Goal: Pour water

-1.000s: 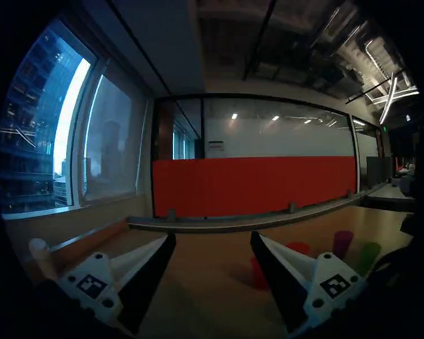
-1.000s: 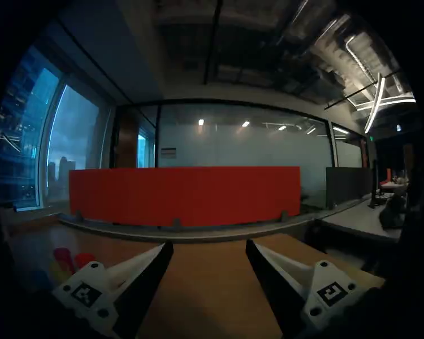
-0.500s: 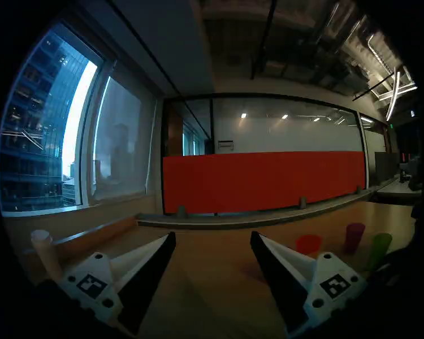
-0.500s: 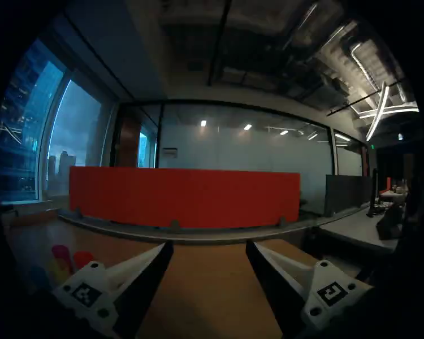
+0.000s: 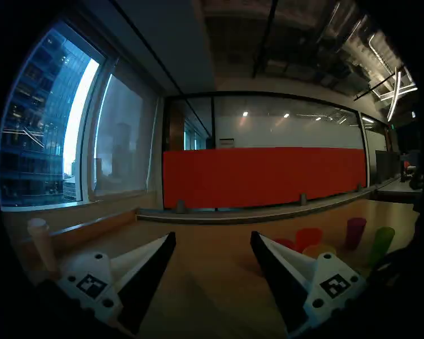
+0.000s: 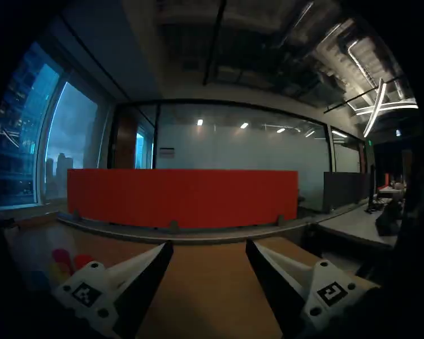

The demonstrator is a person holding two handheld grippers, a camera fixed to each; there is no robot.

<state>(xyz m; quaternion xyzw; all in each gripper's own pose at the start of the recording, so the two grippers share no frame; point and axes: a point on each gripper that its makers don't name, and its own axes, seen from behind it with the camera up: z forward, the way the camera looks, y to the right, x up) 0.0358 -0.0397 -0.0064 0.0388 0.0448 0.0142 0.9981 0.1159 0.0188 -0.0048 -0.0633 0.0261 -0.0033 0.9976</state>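
Cups stand on the table; I find both grippers released and empty.
In the left gripper view, red, yellow, purple and green cups cluster at 4 o'clock, partly behind one finger of the left gripper, whose jaws are apart. A pale cylinder stands at 8 o'clock. In the right gripper view the cups sit at 8 o'clock beside the right gripper, jaws apart. A red partition spans the table's far edge.
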